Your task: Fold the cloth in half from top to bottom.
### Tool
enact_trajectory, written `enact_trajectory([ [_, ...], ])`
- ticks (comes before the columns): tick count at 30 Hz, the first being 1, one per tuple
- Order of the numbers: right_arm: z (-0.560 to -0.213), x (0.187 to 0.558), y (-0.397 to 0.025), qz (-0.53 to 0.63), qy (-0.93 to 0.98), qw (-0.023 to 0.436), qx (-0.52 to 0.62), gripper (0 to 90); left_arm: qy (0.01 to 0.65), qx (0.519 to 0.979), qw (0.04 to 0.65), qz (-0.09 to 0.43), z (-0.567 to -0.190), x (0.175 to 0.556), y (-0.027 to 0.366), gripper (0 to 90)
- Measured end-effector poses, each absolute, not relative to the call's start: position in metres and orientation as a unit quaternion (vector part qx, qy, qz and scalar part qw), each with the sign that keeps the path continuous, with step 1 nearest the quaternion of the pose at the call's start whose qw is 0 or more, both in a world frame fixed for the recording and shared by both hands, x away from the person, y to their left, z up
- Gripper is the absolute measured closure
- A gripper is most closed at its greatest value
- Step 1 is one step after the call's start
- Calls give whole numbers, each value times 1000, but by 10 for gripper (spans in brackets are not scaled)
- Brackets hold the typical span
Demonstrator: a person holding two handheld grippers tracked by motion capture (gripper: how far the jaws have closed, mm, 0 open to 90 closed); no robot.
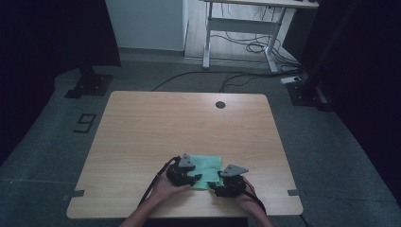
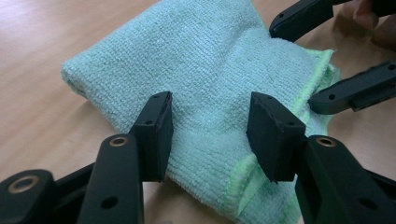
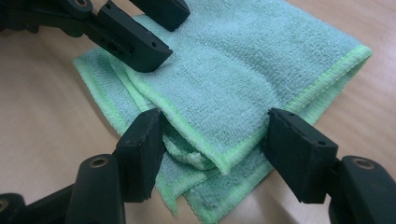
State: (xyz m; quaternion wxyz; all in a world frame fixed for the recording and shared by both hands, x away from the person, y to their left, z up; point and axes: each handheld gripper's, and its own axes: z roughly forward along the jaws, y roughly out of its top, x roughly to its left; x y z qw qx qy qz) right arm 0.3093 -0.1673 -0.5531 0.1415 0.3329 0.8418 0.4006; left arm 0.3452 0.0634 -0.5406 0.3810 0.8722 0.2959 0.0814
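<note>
The green towel (image 1: 208,170) lies folded at the near edge of the desk (image 1: 142,132). The left gripper (image 2: 210,128) and right gripper (image 3: 212,140) are both open over its corners, so probably another fold is left.

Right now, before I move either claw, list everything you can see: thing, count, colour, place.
Towel: one, light green, folded, near edge of the table, between the two claws.
Table: one, light wood top, centre of the high view.
Cable hole: one, dark, far side of the table top.
Desk: one, white frame, beyond the table.
Floor cables: several, black, under the desk.
Floor number 9: one, black, left of the table.
Left claw: one, black, open, jaws astride the towel.
Right claw: one, black, open, around the towel's folded corner.
Hands: two, gripping the claws.
</note>
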Motion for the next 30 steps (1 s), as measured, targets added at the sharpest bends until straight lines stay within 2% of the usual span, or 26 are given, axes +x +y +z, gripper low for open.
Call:
enact_trajectory([
  [14, -553, 369, -157, 399, 831, 150, 358, 383, 315, 874, 357, 93, -536, 410, 62, 487],
  [19, -553, 382, -156, 401, 828, 148, 364, 385, 322, 872, 357, 95, -536, 418, 63, 488],
  [30, -552, 381, -156, 406, 824, 157, 362, 367, 328, 870, 355, 97, -532, 419, 63, 465],
])
